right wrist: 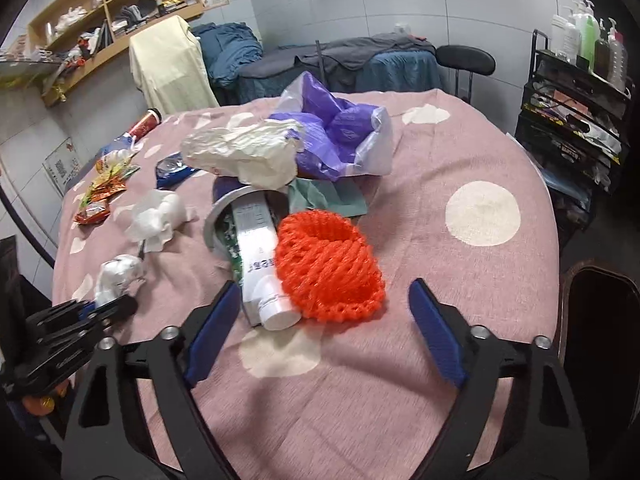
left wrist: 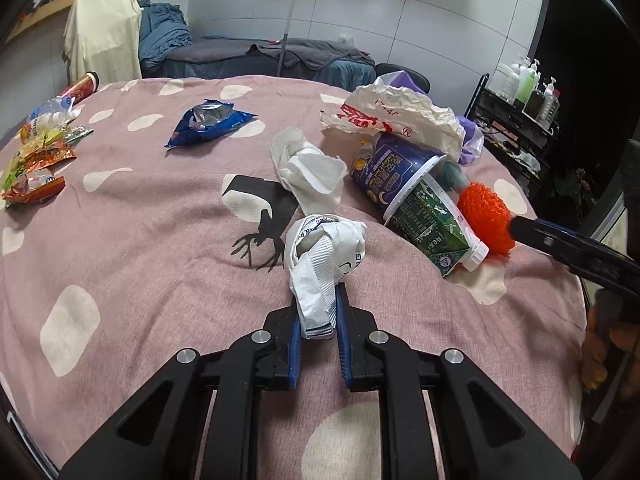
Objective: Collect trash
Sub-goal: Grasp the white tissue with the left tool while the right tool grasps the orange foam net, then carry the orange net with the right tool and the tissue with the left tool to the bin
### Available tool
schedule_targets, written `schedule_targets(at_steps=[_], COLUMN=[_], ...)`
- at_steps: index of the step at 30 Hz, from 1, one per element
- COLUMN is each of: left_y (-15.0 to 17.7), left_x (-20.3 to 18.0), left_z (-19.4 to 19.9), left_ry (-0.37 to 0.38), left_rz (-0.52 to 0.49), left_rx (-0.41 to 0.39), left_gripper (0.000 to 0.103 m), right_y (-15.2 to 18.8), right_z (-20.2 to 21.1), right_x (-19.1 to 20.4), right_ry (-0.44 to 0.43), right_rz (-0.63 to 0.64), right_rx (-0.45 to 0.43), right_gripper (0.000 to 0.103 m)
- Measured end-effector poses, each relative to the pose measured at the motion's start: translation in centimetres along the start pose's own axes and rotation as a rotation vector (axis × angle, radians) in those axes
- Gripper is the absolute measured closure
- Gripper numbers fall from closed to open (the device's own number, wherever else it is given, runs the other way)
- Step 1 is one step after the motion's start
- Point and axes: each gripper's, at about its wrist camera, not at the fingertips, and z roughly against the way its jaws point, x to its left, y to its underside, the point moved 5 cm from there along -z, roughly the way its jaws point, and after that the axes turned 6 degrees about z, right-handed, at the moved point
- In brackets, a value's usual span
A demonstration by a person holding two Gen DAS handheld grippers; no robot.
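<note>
My left gripper (left wrist: 318,312) is shut on a crumpled white wrapper (left wrist: 324,252) resting on the pink spotted tablecloth (left wrist: 140,240); it also shows in the right wrist view (right wrist: 118,272). My right gripper (right wrist: 324,300) is open, its fingers on either side of an orange foam net (right wrist: 328,264) and the white cap of a green carton (right wrist: 256,256). The carton sticks out of a dark blue paper cup (left wrist: 392,172) lying on its side. A crumpled tissue (left wrist: 308,168) lies beside the cup.
A white crumpled bag (left wrist: 396,116) and a purple plastic bag (right wrist: 340,136) lie behind the cup. A blue snack packet (left wrist: 208,122) sits mid-table. Snack wrappers (left wrist: 36,160) and a red can (left wrist: 82,86) lie at the far left. A black rack (right wrist: 576,120) with bottles stands to the right.
</note>
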Motion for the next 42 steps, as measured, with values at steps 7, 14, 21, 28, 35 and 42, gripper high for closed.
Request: schedule_targets(at_steps=[7, 14, 21, 28, 35, 42], left_y=[0.5, 0.6, 0.2, 0.1, 0.5, 1.7], left_x=[-0.2, -1.8, -4.5, -7.8, -11.7, -15.5], left_z=[0.7, 1.9, 3.1, 3.5, 3.5, 3.2], left_ry=[0.015, 0.066, 0.138, 0.200, 0.257, 0.316], left_rz=[0.007, -0.016, -0.048, -0.094, -0.155, -0.219], left_rx=[-0.017, -0.065, -0.103, -0.112, -0.108, -0.086], left_gripper=[0.088, 0.088, 0.088, 0.088, 0.088, 0.088], right_y=[0.0, 0.1, 1.3, 3.5, 5.9, 7.9], right_z=[-2.3, 0.3, 4.8, 8.9, 12.0, 14.4], right_x=[-0.4, -1.9, -4.7, -7.4, -10.4, -13.3], right_ry=[-0.044, -0.036, -0.012, 0.015, 0.069, 0.142], right_rz=[-0.012, -0.075, -0.156, -0.222, -0.293, -0.347], right_rx=[0.071, -0.022, -0.116, -0.184, -0.241, -0.274], right_gripper=[0.080, 0.090, 0.090, 0.090, 0.090, 0.090])
